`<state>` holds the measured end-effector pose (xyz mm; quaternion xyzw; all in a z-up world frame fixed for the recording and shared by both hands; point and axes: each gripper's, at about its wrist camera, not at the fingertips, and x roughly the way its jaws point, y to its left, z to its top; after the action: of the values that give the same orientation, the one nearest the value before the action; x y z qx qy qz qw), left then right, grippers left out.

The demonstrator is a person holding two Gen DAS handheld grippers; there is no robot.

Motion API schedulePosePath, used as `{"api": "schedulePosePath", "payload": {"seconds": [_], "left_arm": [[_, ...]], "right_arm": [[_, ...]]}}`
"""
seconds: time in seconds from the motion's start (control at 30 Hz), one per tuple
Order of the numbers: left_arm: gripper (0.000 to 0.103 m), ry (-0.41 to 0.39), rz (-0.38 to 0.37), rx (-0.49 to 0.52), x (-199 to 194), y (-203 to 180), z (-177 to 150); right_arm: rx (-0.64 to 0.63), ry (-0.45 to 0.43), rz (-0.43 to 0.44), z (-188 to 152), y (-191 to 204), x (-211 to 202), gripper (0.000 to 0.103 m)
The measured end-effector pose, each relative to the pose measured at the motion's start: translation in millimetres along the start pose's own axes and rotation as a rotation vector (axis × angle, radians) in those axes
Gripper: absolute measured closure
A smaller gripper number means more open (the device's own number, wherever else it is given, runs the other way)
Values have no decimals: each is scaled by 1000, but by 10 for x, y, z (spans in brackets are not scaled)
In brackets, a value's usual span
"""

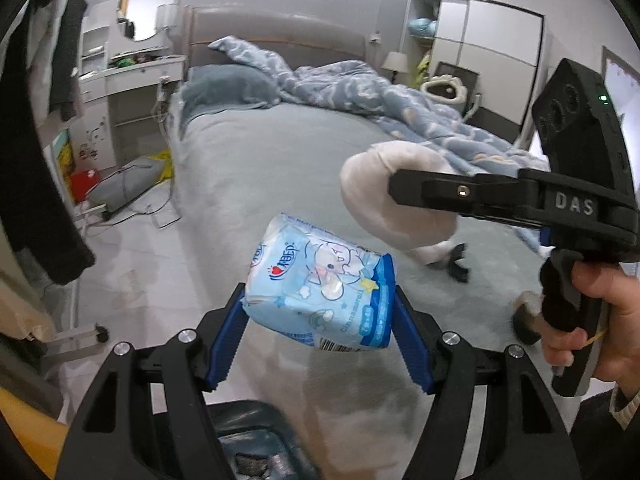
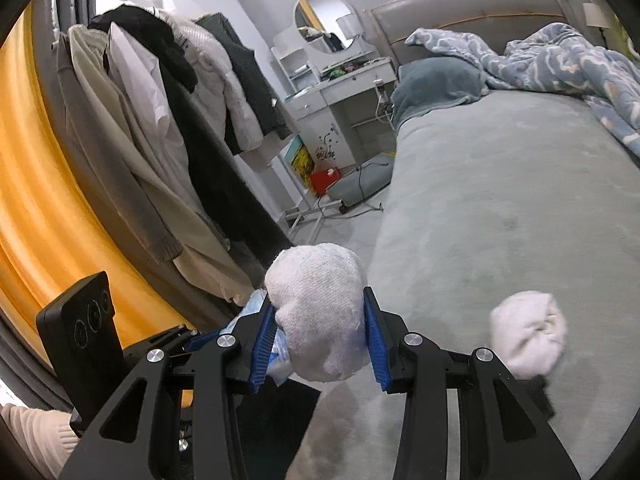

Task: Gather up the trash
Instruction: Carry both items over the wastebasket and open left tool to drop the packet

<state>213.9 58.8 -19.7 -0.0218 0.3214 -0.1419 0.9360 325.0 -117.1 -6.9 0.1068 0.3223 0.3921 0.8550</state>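
My left gripper (image 1: pixel 320 312) is shut on a light blue tissue packet (image 1: pixel 320 280) with a cartoon print, held in the air above the bed's near corner. To its right, my right gripper (image 2: pixel 320 338) is shut on a rolled white sock (image 2: pixel 320 312); that sock (image 1: pixel 384 196) also shows in the left wrist view, at the tip of the right gripper, which a hand (image 1: pixel 600 308) holds. A second white sock ball (image 2: pixel 528 334) lies on the grey bed sheet to the right. A corner of the blue packet (image 2: pixel 250 308) peeks out behind the left blue pad.
The bed (image 1: pixel 280 152) with grey sheet and blue patterned duvet (image 1: pixel 400 96) fills the middle. A dark bin (image 1: pixel 256 444) sits below my left gripper. Clothes hang on a rack (image 2: pixel 160 120) at the left. A dressing table (image 2: pixel 340 80), cushion and cables (image 1: pixel 132 184) lie beyond.
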Motion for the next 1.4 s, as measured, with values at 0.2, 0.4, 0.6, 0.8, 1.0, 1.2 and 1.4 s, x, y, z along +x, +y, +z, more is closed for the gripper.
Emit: {"api": "schedulePosePath", "payload": {"seconds": [0.2, 0.4, 0.6, 0.8, 1.0, 1.2, 1.4], "left_arm": [[32, 65, 81, -50, 6, 340, -96], [32, 124, 134, -80, -28, 596, -204], [32, 186, 167, -109, -18, 812, -335], [31, 299, 161, -166, 75, 1084, -551], [31, 434, 150, -192, 167, 1267, -840], [31, 552, 131, -231, 227, 1435, -1123], [30, 642, 114, -262, 253, 1550, -1357]], "right_arm": [[-39, 47, -1, -50, 206, 275, 61], [-51, 104, -12, -137, 338, 520, 61], [-81, 158, -19, -214, 508, 772, 61], [-137, 225, -44, -306, 714, 1046, 61], [-196, 307, -82, -473, 916, 1324, 61], [-235, 379, -122, -615, 1036, 1589, 61], [-235, 457, -140, -769, 1056, 1830, 61]]}}
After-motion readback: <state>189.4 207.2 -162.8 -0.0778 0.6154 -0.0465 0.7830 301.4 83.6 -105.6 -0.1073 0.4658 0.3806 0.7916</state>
